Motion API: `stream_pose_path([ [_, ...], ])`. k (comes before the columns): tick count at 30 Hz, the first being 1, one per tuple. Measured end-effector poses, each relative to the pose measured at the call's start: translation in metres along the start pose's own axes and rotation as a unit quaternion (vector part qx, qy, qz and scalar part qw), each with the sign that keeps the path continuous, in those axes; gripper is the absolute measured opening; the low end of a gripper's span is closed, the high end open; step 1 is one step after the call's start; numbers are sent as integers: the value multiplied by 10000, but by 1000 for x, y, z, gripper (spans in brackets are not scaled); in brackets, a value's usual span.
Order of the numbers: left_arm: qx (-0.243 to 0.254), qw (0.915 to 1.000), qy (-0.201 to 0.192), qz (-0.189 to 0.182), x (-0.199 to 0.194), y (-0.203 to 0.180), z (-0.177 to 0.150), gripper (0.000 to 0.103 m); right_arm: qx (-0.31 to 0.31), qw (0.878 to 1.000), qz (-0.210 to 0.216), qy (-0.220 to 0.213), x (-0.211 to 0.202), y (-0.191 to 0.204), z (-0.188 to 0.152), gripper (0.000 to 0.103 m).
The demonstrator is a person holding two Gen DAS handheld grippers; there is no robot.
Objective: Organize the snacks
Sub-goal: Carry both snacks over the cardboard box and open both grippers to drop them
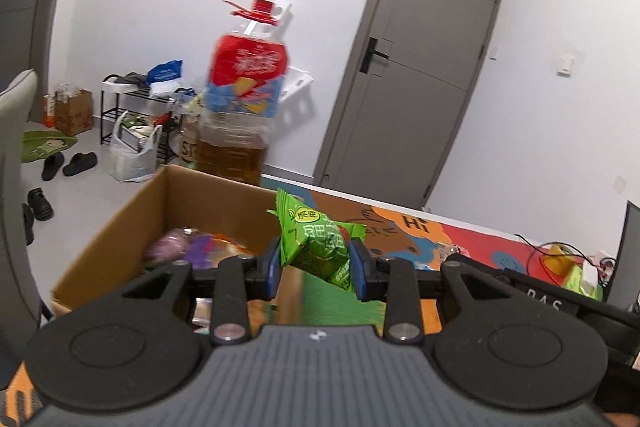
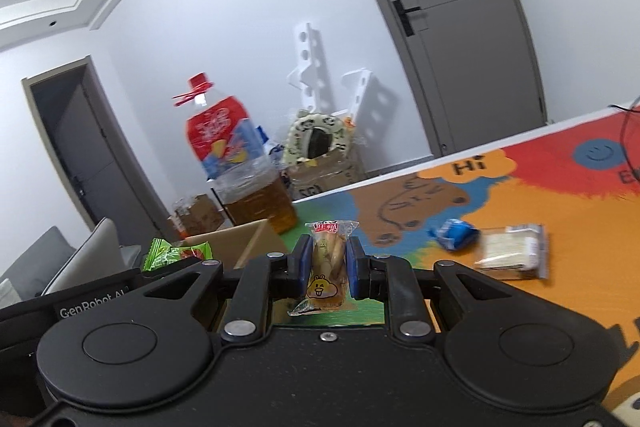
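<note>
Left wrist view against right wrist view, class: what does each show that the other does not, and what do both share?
Only the left wrist view shows inside the cardboard box and the shoe rack. Only the right wrist view shows the pastry packet in the right claw, the blue packet and the cracker packet. Both show the green packet in the left claw and the oil bottle.

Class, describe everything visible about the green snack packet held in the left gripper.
The green crinkled plastic snack packet has a yellow-green oval label, pale lettering and a red patch. Sealed and puffy, it is tilted, clamped between the left gripper's blue pads, raised at the open brown cardboard box's near right edge.
</note>
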State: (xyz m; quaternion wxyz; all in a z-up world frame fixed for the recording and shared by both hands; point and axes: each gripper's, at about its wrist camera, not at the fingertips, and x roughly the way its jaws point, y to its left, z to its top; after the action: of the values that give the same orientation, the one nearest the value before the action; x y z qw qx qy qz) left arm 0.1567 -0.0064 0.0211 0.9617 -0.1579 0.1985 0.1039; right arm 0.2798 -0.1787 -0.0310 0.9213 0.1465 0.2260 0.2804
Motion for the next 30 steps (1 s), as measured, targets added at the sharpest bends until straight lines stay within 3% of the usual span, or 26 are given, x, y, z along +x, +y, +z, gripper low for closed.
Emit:
stream_pose_path([
  [20,-494,9983,168,270,17,84,15,34,-389,9986,302,204,46,72,-4,20],
  [22,-512,9982,188,259,20,89,17,37,-439,9983,289,235,52,79,-3,20],
  [30,-524,9984,109,172,17,104,30,70,-463,9983,268,243,67,95,3,20],
])
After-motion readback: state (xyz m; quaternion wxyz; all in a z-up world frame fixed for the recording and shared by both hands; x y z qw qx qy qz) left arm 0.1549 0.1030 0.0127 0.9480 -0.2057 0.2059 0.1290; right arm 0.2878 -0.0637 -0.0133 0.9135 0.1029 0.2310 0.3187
